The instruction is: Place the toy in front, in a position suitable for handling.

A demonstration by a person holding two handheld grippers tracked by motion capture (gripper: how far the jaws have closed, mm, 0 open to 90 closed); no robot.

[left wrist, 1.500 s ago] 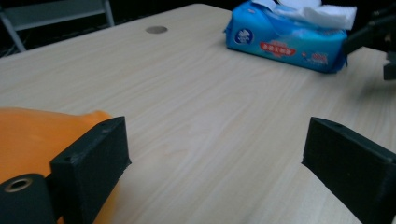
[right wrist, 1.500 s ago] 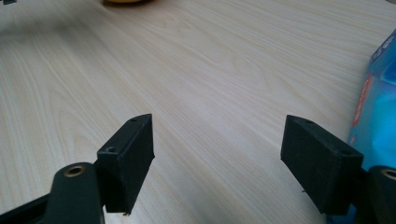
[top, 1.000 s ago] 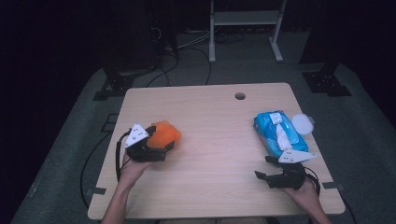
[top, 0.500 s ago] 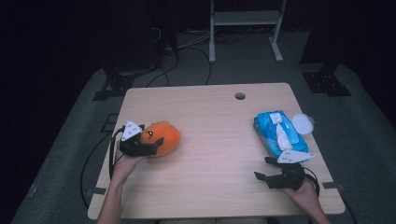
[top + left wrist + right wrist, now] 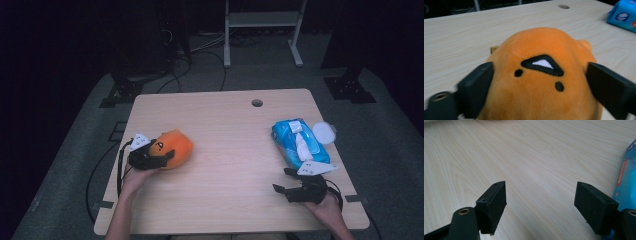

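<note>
— So why are the left tongs (image 5: 537, 82) straddling the orange plush toy (image 5: 544, 75) near the bench's (image 5: 230, 150) left edge?
— They have just been closing on its sides, pads now pressing the fur, probably readying a lift.
— And the right tongs (image 5: 544, 207)?
— They are resting wide and empty, beside the blue wipes pack (image 5: 299, 142) farther back.

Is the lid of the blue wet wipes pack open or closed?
Open: the white lid is flipped out beside the wet wipes pack, and a wipe sticks out.
</note>
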